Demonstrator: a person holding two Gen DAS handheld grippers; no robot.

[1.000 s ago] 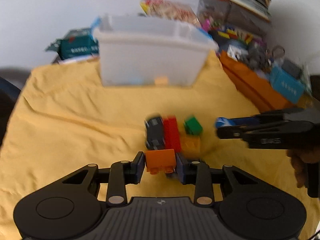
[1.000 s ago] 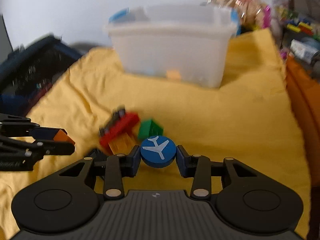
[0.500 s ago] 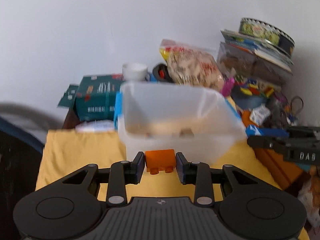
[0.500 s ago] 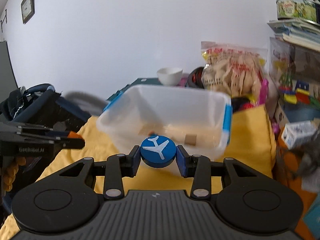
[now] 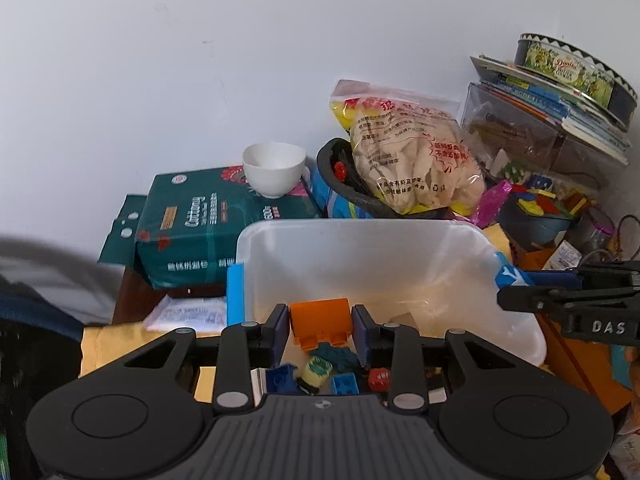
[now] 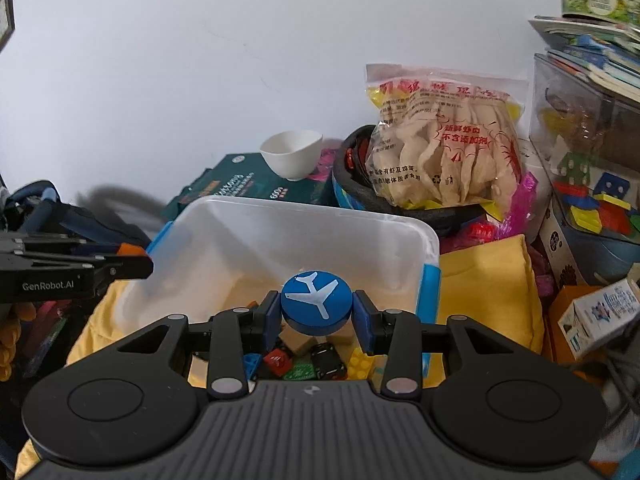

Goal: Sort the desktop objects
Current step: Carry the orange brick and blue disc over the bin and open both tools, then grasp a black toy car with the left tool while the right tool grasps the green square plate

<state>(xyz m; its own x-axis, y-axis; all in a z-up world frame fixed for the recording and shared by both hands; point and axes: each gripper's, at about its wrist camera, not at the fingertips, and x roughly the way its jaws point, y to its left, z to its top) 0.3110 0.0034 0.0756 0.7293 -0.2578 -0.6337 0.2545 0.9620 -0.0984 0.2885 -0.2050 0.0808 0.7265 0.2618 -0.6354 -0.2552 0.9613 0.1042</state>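
My left gripper [image 5: 320, 326] is shut on an orange brick [image 5: 320, 320] and holds it above the translucent plastic bin [image 5: 360, 248], over its near left part. My right gripper [image 6: 317, 314] is shut on a blue round disc with a white airplane [image 6: 317, 300] and holds it over the bin [image 6: 280, 232] near its front right. Several small toys and bricks [image 5: 332, 372] lie on the bin's floor, also shown in the right wrist view [image 6: 312, 360]. Each gripper shows from the side in the other's view: the right one [image 5: 520, 284], the left one [image 6: 136, 258].
Behind the bin stand a green tissue pack [image 5: 200, 216] with a white bowl [image 5: 274, 168] on it, a bag of crackers [image 5: 408, 152], a stack of books and a round tin [image 5: 576, 68]. Yellow cloth [image 6: 488, 280] covers the table. A dark bag [image 6: 48, 212] lies left.
Both grippers have risen from the yellow cloth and moved forward over the bin, each still holding its object. The loose bricks on the cloth have left the views.
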